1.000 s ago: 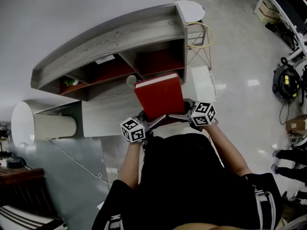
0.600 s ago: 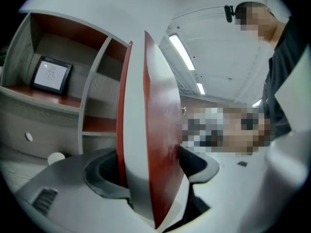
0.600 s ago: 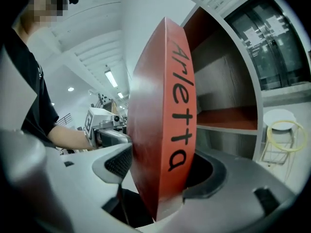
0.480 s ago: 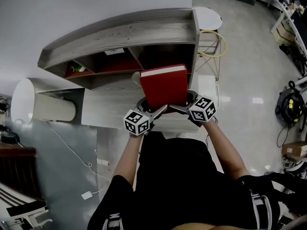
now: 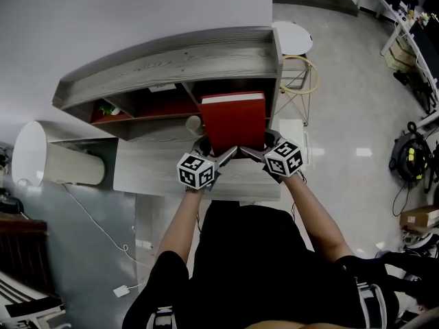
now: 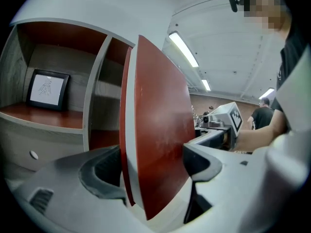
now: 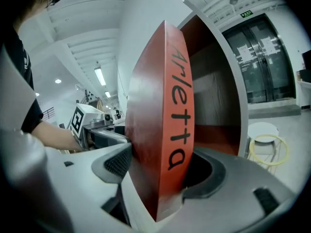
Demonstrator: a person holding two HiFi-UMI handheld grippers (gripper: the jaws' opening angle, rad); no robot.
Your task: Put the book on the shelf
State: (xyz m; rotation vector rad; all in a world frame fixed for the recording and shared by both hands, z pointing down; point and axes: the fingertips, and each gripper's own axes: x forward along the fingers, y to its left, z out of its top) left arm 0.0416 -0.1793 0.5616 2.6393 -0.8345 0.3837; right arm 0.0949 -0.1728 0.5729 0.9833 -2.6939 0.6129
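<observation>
White wall point(image 5: 137, 12), glossy grey floor point(image 5: 343, 129), round white stool point(image 5: 291, 36), ceiling strip lights point(image 6: 183, 48).

- Book point(image 7: 177, 125), red spine: "Arletta" in black letters running lengthwise along the spine, seen in the right gripper view.
- Green sign point(image 7: 247, 12) above the glass doors point(image 7: 278, 84): lettering too small to read.
- Paper sheets point(image 7: 253, 52) posted on those doors: the print cannot be made out.
</observation>
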